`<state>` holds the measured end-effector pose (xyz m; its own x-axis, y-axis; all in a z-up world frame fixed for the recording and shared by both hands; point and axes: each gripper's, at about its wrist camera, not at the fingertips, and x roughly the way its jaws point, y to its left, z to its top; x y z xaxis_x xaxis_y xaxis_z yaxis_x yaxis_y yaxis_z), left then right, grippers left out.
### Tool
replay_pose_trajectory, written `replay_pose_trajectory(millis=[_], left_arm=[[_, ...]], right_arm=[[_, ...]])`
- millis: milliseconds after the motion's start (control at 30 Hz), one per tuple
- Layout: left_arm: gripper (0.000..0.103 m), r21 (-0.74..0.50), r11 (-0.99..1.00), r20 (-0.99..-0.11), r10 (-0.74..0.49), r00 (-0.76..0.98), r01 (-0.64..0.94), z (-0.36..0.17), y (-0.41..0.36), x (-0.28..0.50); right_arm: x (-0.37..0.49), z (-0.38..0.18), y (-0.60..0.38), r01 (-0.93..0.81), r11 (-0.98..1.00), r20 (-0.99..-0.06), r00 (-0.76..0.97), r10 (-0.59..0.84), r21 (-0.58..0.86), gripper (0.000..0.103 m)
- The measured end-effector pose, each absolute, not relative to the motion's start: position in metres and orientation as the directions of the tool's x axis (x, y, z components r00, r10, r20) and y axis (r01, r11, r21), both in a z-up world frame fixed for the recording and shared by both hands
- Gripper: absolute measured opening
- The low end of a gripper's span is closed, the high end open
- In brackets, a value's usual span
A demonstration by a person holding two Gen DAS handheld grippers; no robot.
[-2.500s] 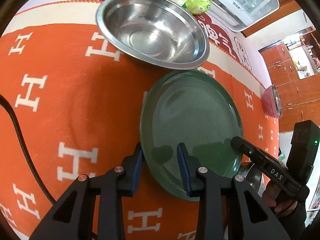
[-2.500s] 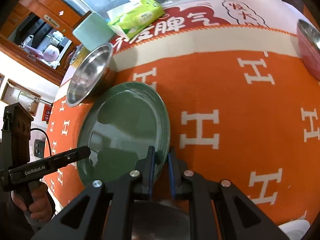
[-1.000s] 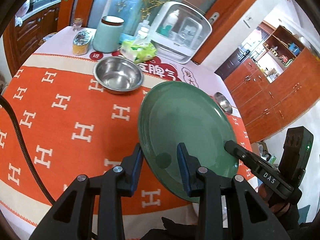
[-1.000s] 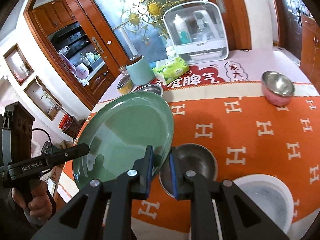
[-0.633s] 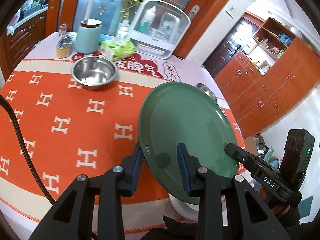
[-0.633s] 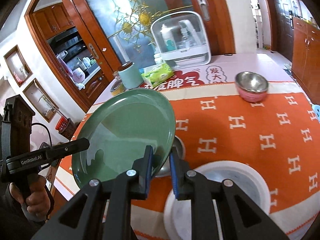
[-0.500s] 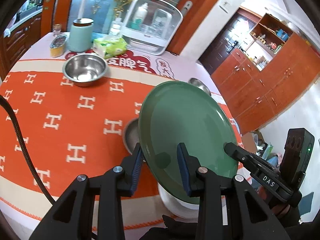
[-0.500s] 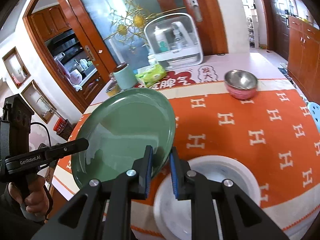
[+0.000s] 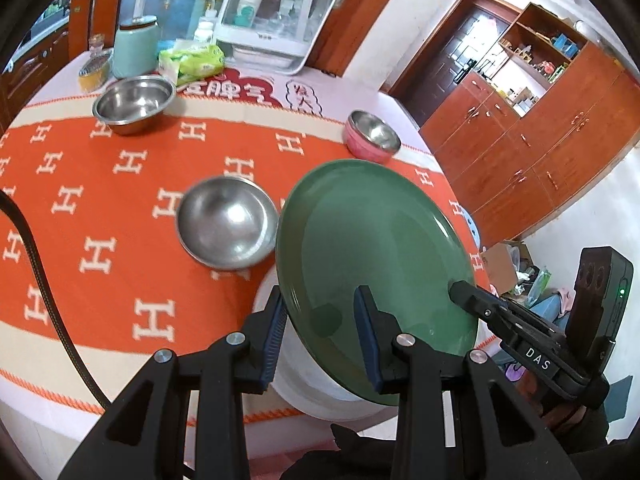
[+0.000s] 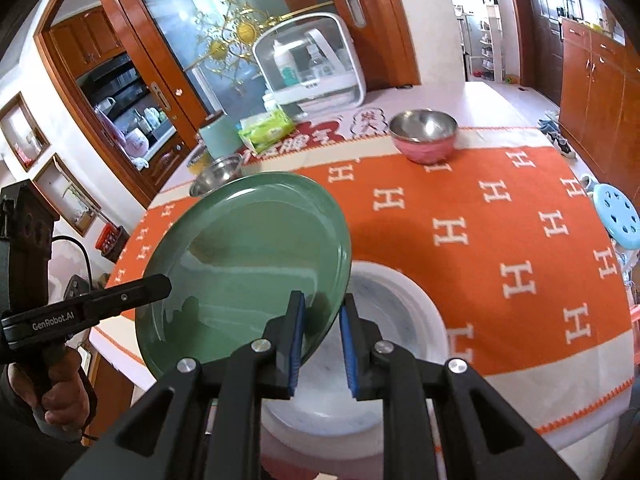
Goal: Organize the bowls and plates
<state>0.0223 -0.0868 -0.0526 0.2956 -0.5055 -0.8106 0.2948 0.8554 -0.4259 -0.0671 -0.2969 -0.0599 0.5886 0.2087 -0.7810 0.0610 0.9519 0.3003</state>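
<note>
A green plate (image 9: 376, 256) (image 10: 248, 256) hangs tilted in the air, held at opposite rims. My left gripper (image 9: 320, 304) is shut on its near-left rim, and its fingertip (image 10: 160, 282) also shows in the right wrist view. My right gripper (image 10: 322, 304) is shut on the other rim, and its fingertip (image 9: 460, 292) shows in the left wrist view. Right below lies a white plate (image 9: 296, 384) (image 10: 400, 320) at the table's near edge. A small steel bowl (image 9: 226, 220) stands beside it. A pink bowl (image 9: 372, 136) (image 10: 424, 132) and a large steel bowl (image 9: 134, 102) (image 10: 216, 174) stand farther back.
An orange patterned cloth (image 9: 100, 200) covers the round table. At the back stand a white box with bottles (image 9: 276, 20), a green tissue pack (image 9: 192, 64) and a teal canister (image 9: 134, 50). A blue stool (image 10: 616, 216) stands off the table's right side. A black cable (image 9: 36, 264) crosses the left.
Both grippers have carried the green plate across the table to above the white plate at the near edge. The small steel bowl now shows uncovered to its left.
</note>
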Motion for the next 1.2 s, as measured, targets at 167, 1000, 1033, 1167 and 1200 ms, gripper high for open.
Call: replay_pose_trajectory(millis=[167, 1000, 1033, 1167, 1200], left_arm=[[0.032, -0.397, 0.869, -0.837, -0.475, 0.270, 0.296, -0.068, -0.109, 0.009], [0.032, -0.308, 0.939, -0.922, -0.334, 0.196, 0.152, -0.139, -0.147, -0.002], [0.032, -0.303, 0.941, -0.924, -0.329, 0.194, 0.151, -0.140, -0.147, -0.002], [0.032, -0.287, 0.948, -0.932, -0.310, 0.190, 0.141, -0.142, -0.147, 0.001], [0.032, -0.278, 0.951, -0.935, -0.301, 0.190, 0.138, -0.143, -0.146, 0.002]], right_arm=[[-0.079, -0.075, -0.312, 0.067, 0.956, -0.809, 0.553, 0.202, 0.285, 0.018], [-0.079, -0.144, -0.324, 0.005, 0.974, -0.899, 0.384, 0.209, 0.228, 0.023], [-0.079, -0.145, -0.322, -0.003, 0.976, -0.901, 0.383, 0.203, 0.219, 0.023], [-0.078, -0.147, -0.317, -0.023, 0.978, -0.904, 0.379, 0.199, 0.206, 0.024], [-0.078, -0.147, -0.316, -0.029, 0.977, -0.901, 0.381, 0.206, 0.211, 0.024]])
